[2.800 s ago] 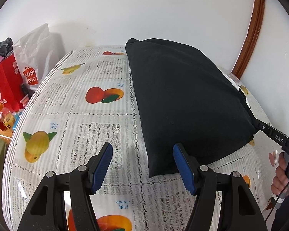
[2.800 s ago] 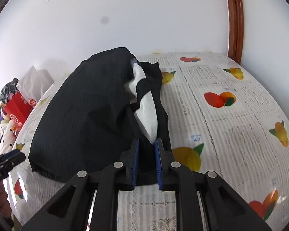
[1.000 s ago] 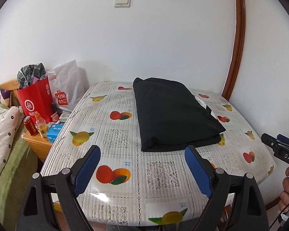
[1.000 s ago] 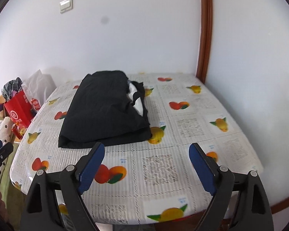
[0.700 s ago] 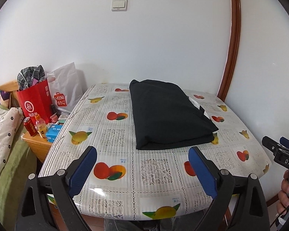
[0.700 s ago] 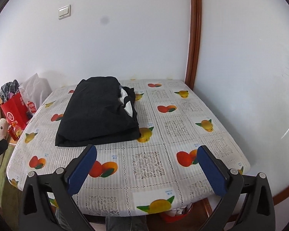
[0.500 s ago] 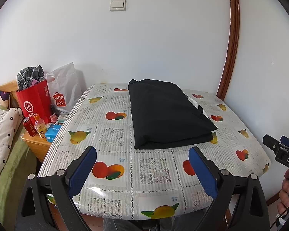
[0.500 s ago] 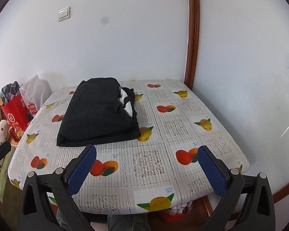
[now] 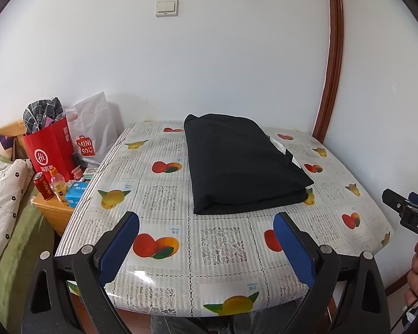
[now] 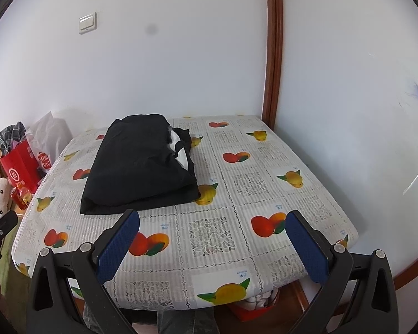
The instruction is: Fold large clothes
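Having let go and pulled both grippers back, I see the black garment [image 9: 242, 164] lying folded on the worktop [image 9: 217, 239], so the fold looks finished. My left jaws [image 9: 206, 236] and right jaws [image 10: 213, 236] are spread wide and empty, above the near edge; bare cloth-covered room lies all round.

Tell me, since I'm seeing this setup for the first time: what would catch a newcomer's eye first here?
The folded black garment stands out, a dark block lying on the fruit-patterned tablecloth toward the far side, with a bit of white showing at its right edge. Next come the blue-padded left tongs and right tongs, both wide open and empty at the near table edge. A red shopping bag sits left of the table.
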`<state>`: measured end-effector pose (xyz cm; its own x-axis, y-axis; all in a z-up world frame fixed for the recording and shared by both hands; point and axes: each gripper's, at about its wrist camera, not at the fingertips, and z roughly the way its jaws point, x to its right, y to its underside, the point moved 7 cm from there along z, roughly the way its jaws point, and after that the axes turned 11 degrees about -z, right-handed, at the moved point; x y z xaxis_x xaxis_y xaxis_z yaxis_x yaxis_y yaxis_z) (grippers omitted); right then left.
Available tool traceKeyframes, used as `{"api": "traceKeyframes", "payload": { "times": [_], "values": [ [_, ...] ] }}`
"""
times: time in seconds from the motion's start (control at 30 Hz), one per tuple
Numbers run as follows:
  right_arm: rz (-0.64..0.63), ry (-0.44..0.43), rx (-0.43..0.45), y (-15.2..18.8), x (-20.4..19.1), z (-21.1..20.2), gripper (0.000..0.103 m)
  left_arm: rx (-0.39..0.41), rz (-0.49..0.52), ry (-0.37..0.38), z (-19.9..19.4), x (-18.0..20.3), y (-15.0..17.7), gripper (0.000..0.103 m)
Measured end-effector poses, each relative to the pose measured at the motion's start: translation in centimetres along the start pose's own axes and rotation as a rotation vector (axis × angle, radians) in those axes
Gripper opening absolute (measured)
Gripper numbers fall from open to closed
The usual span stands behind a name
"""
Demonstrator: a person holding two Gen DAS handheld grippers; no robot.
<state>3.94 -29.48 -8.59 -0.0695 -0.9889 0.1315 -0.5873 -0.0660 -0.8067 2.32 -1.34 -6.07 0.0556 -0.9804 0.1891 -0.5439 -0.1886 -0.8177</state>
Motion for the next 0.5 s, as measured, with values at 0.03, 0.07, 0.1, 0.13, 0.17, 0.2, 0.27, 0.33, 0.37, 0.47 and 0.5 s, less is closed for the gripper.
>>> {"api": "traceKeyframes", "payload": {
  "times": [0.03,0.07,0.1,0.13,0.17,0.2,0.27,0.33,0.37,0.47,0.5],
  "values": [
    [0.001,0.0,0.001,0.01,0.01,-0.03,0.103,-0.001,0.001,0.0,0.0,0.04,0.05,0.097],
    [0.003,0.0,0.0,0.02,0.06,-0.04,0.103,-0.002,0.002,0.001,0.03,0.08,0.08,0.097],
    [0.004,0.001,-0.001,0.05,0.06,-0.07,0.103,-0.003,0.004,0.001,0.06,0.1,0.12,0.097],
    [0.005,0.001,0.0,0.04,0.08,-0.09,0.103,-0.004,0.004,0.001,0.09,0.1,0.15,0.097],
    [0.004,0.001,0.0,0.04,0.09,-0.09,0.103,-0.006,0.003,0.001,0.12,0.12,0.18,0.097],
    [0.004,0.004,-0.002,0.03,0.12,-0.09,0.102,-0.008,0.004,0.002,0.15,0.12,0.21,0.097],
    [0.007,0.004,-0.004,0.07,0.17,-0.06,0.102,-0.008,0.006,0.002,0.17,0.15,0.21,0.097],
    [0.008,0.004,-0.006,0.12,0.21,0.01,0.102,-0.007,0.006,0.001,0.14,0.14,0.19,0.097],
    [0.009,0.006,-0.007,0.16,0.24,0.03,0.102,-0.008,0.005,0.002,0.14,0.14,0.2,0.097],
    [0.012,0.003,-0.005,0.17,0.2,-0.07,0.103,-0.008,0.006,0.001,0.13,0.14,0.18,0.097],
    [0.012,0.004,-0.004,0.16,0.19,-0.08,0.103,-0.008,0.006,0.0,0.12,0.14,0.17,0.097]
  ]
}}
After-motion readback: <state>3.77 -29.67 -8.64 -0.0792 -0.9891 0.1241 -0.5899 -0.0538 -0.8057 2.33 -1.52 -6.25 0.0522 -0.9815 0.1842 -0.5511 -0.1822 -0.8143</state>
